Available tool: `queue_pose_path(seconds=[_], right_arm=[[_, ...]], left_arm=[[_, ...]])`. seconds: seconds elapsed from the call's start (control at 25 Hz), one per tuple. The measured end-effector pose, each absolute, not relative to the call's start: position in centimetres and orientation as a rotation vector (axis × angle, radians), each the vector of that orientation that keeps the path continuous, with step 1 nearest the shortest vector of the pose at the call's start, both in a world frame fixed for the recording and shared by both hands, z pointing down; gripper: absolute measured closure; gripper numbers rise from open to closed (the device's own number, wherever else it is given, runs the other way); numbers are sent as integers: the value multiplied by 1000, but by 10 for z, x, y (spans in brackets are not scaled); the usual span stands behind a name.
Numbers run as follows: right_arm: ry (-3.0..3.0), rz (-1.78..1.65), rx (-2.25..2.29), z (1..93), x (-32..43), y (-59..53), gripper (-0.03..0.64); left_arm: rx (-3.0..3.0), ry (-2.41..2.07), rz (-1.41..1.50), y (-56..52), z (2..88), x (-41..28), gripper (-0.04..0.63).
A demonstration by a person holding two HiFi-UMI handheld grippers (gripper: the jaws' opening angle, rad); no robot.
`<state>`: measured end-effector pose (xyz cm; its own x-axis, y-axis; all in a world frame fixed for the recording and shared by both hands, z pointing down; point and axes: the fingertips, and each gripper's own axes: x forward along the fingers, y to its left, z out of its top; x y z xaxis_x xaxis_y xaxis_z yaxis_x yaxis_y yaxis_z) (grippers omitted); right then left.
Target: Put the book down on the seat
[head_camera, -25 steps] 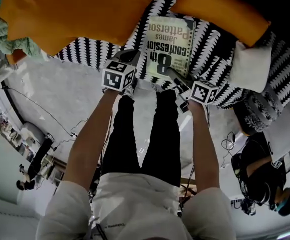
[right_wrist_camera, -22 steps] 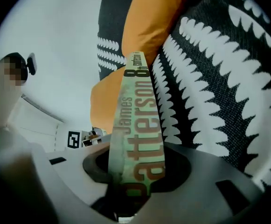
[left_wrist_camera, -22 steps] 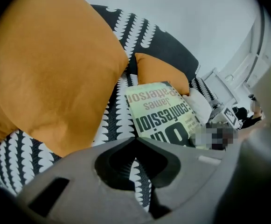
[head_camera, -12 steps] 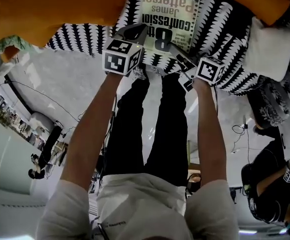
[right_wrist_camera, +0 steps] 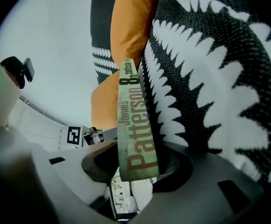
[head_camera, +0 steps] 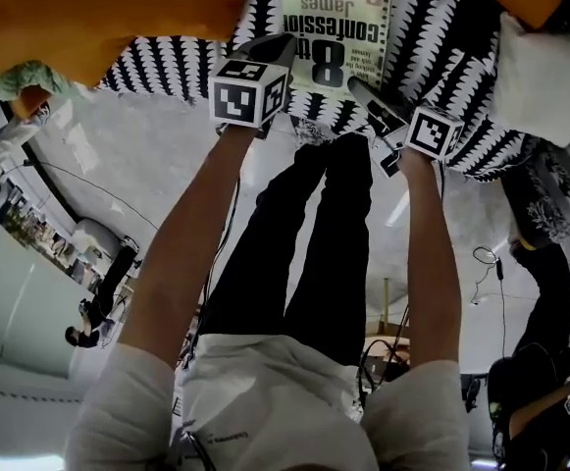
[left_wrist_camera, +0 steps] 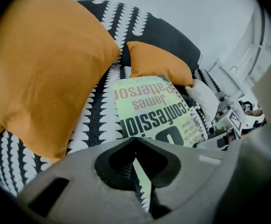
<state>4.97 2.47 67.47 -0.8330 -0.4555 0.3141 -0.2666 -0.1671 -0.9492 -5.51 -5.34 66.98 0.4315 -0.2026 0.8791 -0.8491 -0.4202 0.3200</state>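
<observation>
The pale green paperback book [head_camera: 336, 23] lies face up on the black-and-white patterned seat [head_camera: 432, 37], between orange cushions. My left gripper [head_camera: 270, 47] is shut at the book's near left corner. In the left gripper view its closed tips [left_wrist_camera: 135, 141] sit over the cover [left_wrist_camera: 154, 113], with nothing pinched that I can see. My right gripper [head_camera: 363, 91] is at the book's near right edge. In the right gripper view the book's spine [right_wrist_camera: 134, 120] stands between the jaws of my right gripper [right_wrist_camera: 137, 164], which are opening and have dark gaps on both sides.
A big orange cushion [left_wrist_camera: 42, 64] fills the seat's left, and a smaller one [left_wrist_camera: 158, 64] lies behind the book. A white cushion [head_camera: 538, 77] sits at the right. My legs in black trousers [head_camera: 304, 253] stand against the seat's front. Another person [head_camera: 544, 410] is on the floor at lower right.
Both grippers and the book have moved forward, further onto the seat. The book now sits higher in the head view, flat on the patterned fabric.
</observation>
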Motion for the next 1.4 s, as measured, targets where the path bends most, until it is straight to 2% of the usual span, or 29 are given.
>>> queue_pose_path(seconds=[0.2,0.64,0.84,1.04,1.4], right_arm=[[1943,-2069,-781,663,57,32,439],[1933,-2037,-970,656,95,73,454],[1899,-2094,-1097,674,118,114,454],[1930,-2067,-1141,648,113,132,465],[1922,-1969,-1284,589,75,120,476]], left_arm=[[1884,-902,1001,-54,668,-55,588],[1918,-932,949,-51,660,-55,588],[2128,-839,1066,-30,653,-42,588],[2176,-727,1159,17,639,-43,588],[2193,-664,1150,57,595,-62,588]])
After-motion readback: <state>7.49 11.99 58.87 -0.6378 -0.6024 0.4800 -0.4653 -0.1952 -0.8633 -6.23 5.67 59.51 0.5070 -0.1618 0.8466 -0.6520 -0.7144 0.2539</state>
